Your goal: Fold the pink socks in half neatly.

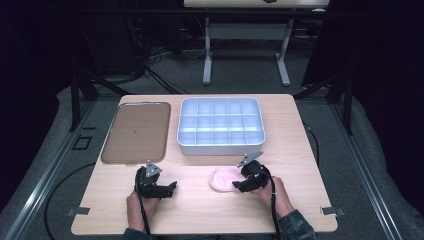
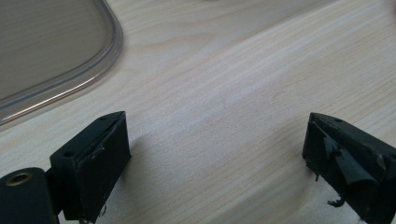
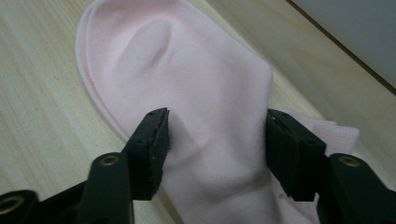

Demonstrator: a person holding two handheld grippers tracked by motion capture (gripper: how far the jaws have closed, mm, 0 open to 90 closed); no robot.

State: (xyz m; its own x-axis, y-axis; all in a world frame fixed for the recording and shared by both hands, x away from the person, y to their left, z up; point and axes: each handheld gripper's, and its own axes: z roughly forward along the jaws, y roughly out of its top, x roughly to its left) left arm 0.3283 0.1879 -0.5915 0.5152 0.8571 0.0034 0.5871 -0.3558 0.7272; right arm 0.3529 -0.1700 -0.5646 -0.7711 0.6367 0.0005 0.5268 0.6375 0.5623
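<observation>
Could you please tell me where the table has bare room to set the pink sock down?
Bare wood lies between the left gripper and the pink sock, and along the table's right edge beside the compartment box. The back is crowded by box and tray.

We see a light wooden table carrying two bystanders. Far left: a flat brown rectangular tray with a clear rounded rim. Just beside it, to the right, sits a white plastic organiser box divided into a grid of small compartments, all looking bare. Beyond the table we make out a second table's grey metal legs on dark carpet.
</observation>
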